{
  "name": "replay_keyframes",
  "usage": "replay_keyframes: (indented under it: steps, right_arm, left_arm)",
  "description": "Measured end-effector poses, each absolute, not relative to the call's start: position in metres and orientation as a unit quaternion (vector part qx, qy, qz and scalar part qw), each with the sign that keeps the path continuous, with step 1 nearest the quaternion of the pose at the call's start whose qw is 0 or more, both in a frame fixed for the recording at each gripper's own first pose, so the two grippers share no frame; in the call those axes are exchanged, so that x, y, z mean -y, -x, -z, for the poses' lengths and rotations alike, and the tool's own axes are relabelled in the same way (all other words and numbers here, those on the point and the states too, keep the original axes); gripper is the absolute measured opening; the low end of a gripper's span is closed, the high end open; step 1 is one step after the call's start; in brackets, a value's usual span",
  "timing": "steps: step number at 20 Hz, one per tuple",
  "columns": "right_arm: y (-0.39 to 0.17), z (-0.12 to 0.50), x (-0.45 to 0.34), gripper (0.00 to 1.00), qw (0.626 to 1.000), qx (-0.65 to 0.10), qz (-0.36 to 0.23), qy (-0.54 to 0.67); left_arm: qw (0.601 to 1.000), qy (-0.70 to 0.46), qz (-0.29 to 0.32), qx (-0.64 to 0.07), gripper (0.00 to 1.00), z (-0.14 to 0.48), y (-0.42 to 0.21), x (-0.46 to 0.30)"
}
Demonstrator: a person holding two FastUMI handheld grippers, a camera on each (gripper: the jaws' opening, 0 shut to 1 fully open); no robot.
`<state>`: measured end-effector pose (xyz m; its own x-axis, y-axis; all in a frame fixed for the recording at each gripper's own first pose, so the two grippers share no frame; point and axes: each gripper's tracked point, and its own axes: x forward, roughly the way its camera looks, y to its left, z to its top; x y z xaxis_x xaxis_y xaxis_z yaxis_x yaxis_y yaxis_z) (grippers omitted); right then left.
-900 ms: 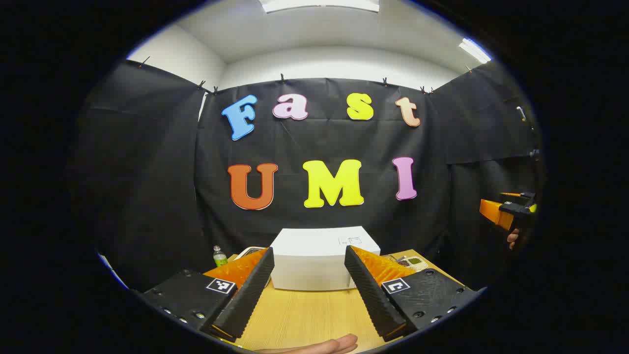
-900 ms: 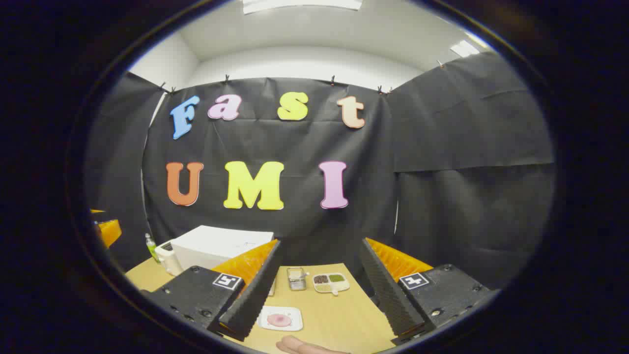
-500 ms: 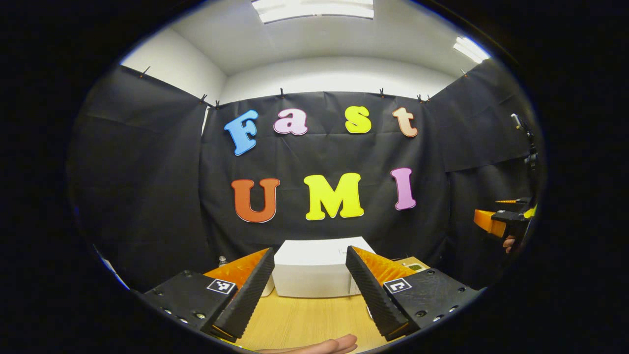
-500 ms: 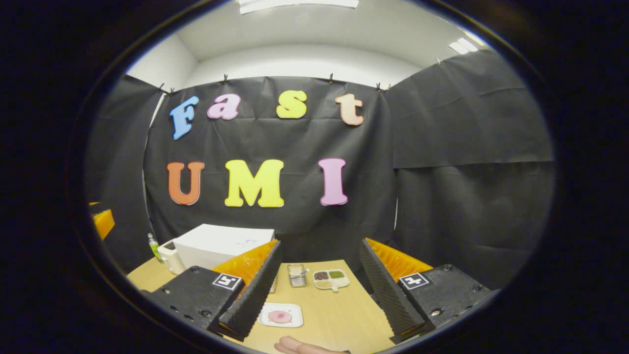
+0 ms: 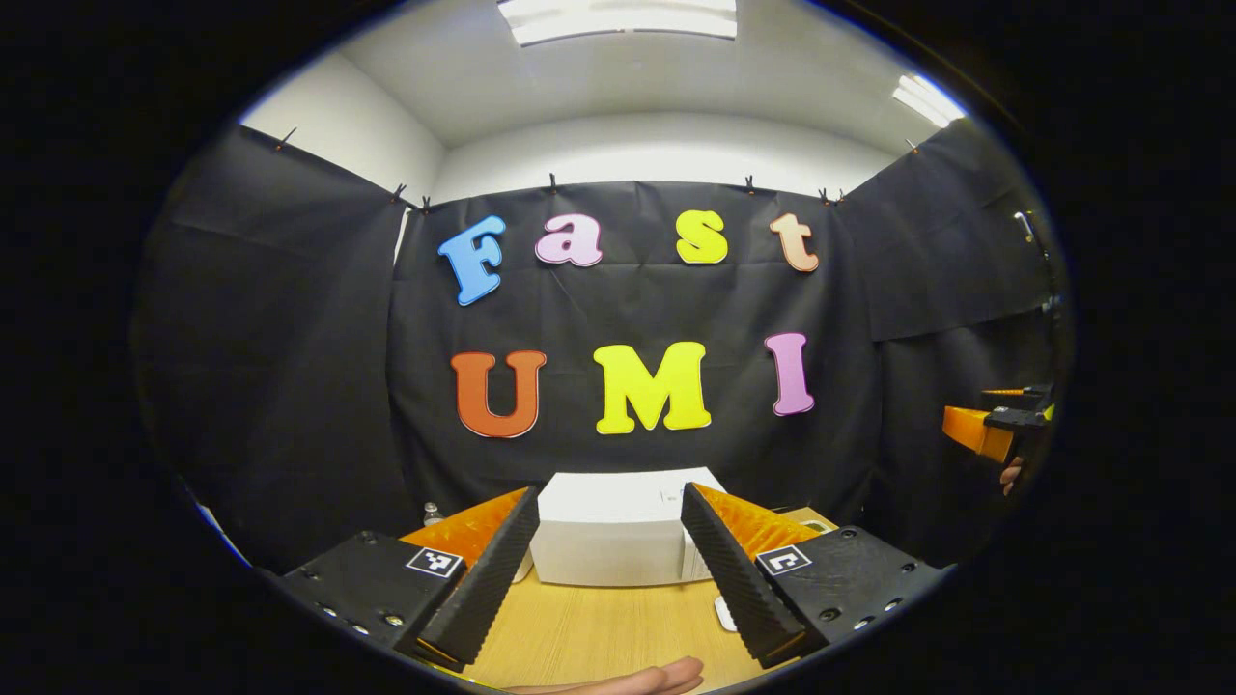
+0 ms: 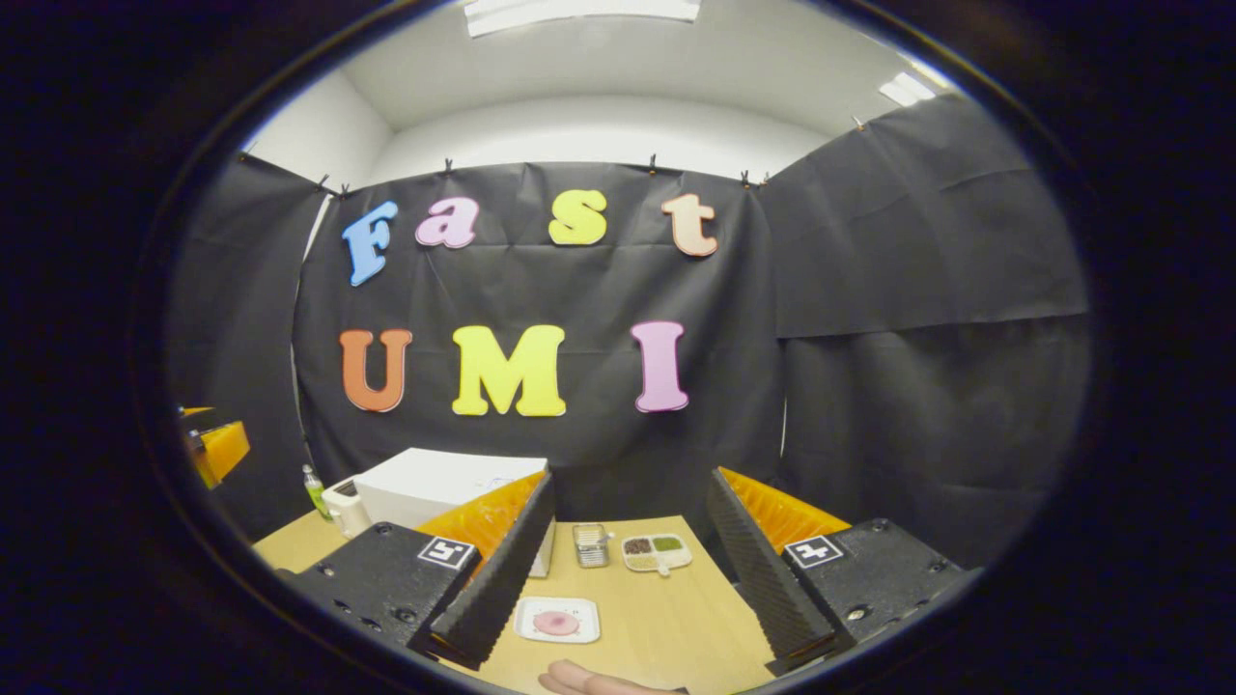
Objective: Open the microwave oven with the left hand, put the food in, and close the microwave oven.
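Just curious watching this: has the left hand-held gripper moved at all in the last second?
Yes. In the left gripper view the white microwave sits lower between the left hand-held gripper fingers and the wall has dropped, so it tilted upward.

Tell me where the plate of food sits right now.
In the right gripper view, the plate of food lies on the wooden table, near its front edge, in front of the white microwave.

I can read no plain words or numbers from here. Each finger mount on the left gripper (image 5: 608, 492) and the right gripper (image 6: 632, 475) carries a black-and-white marker square (image 5: 434, 562), a coded pattern rather than lettering. Toward the right of the white microwave (image 5: 603, 541) top sits a small printed mark (image 5: 673, 495), possibly a label, too small to make out.
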<state>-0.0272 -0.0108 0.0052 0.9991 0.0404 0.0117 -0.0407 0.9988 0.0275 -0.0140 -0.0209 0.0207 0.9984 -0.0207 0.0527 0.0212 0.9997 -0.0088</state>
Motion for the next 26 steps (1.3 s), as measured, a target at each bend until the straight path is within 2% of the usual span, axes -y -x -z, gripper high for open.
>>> replay_keyframes:
  steps: [1, 2, 3, 4, 5, 8, 9, 10, 17, 18, 19, 20, 21, 22, 23, 24, 25, 26]
  right_arm:
    - [0.027, -0.006, 0.012, 0.93, 1.0, 0.008, -0.021, -0.016]
    - [0.026, -0.006, 0.014, 0.94, 1.0, 0.009, -0.021, -0.018]
    - [0.027, -0.006, 0.015, 1.0, 1.0, 0.011, -0.022, -0.019]
    - [0.027, -0.005, 0.016, 1.0, 0.999, 0.013, -0.022, -0.02]
    - [0.026, -0.005, 0.019, 0.94, 0.999, 0.014, -0.022, -0.021]
    - [0.023, -0.008, 0.028, 0.93, 0.999, 0.023, -0.016, -0.032]
    - [0.023, -0.007, 0.03, 0.94, 0.999, 0.028, -0.014, -0.036]
    - [0.023, -0.009, 0.032, 1.0, 0.999, 0.031, -0.014, -0.039]
    - [0.015, -0.004, 0.039, 1.0, 0.998, 0.044, -0.023, -0.039]
    - [0.014, -0.002, 0.041, 0.94, 0.998, 0.044, -0.024, -0.039]
    - [0.013, 0.0, 0.041, 0.93, 0.998, 0.043, -0.027, -0.039]
    - [0.013, 0.002, 0.043, 1.0, 0.998, 0.041, -0.028, -0.038]
    - [0.012, 0.004, 0.043, 1.0, 0.998, 0.042, -0.031, -0.038]
    - [0.012, 0.005, 0.044, 0.94, 0.998, 0.042, -0.033, -0.037]
    - [0.012, 0.006, 0.045, 1.0, 0.998, 0.045, -0.035, -0.035]
    - [0.012, 0.007, 0.046, 0.94, 0.998, 0.045, -0.035, -0.033]
    - [0.012, 0.01, 0.047, 0.93, 0.998, 0.044, -0.036, -0.031]
    - [0.013, 0.011, 0.047, 1.0, 0.998, 0.046, -0.039, -0.029]
  left_arm:
    - [1.0, 0.011, 0.014, 0.025, 0.95, -0.018, 0.01, 0.026]
    - [0.999, 0.018, 0.017, 0.023, 0.95, -0.015, 0.004, 0.03]
    - [0.999, 0.024, 0.021, 0.02, 0.95, -0.011, -0.002, 0.034]
    - [0.999, 0.027, 0.025, 0.017, 0.95, -0.006, -0.011, 0.041]
    - [0.999, 0.027, 0.028, 0.014, 0.94, 0.0, -0.021, 0.048]
    - [0.999, 0.035, 0.041, -0.003, 0.94, 0.026, -0.059, 0.072]
    - [0.998, 0.039, 0.049, -0.009, 0.94, 0.037, -0.073, 0.082]
    - [0.998, 0.042, 0.051, -0.014, 0.94, 0.047, -0.088, 0.089]
    - [0.996, 0.045, 0.069, -0.024, 0.93, 0.125, -0.184, 0.125]
    - [0.995, 0.05, 0.075, -0.031, 0.93, 0.138, -0.197, 0.132]
    - [0.995, 0.051, 0.079, -0.038, 0.93, 0.153, -0.207, 0.138]
    - [0.995, 0.047, 0.08, -0.041, 0.93, 0.166, -0.217, 0.142]
    - [0.995, 0.041, 0.079, -0.046, 0.92, 0.179, -0.225, 0.146]
    - [0.995, 0.033, 0.08, -0.045, 0.92, 0.19, -0.233, 0.152]
    - [0.995, 0.028, 0.082, -0.047, 0.92, 0.202, -0.244, 0.159]
    - [0.995, 0.029, 0.084, -0.049, 0.92, 0.212, -0.252, 0.164]
    - [0.995, 0.03, 0.085, -0.052, 0.93, 0.226, -0.26, 0.17]
    - [0.994, 0.03, 0.085, -0.056, 0.93, 0.237, -0.27, 0.173]
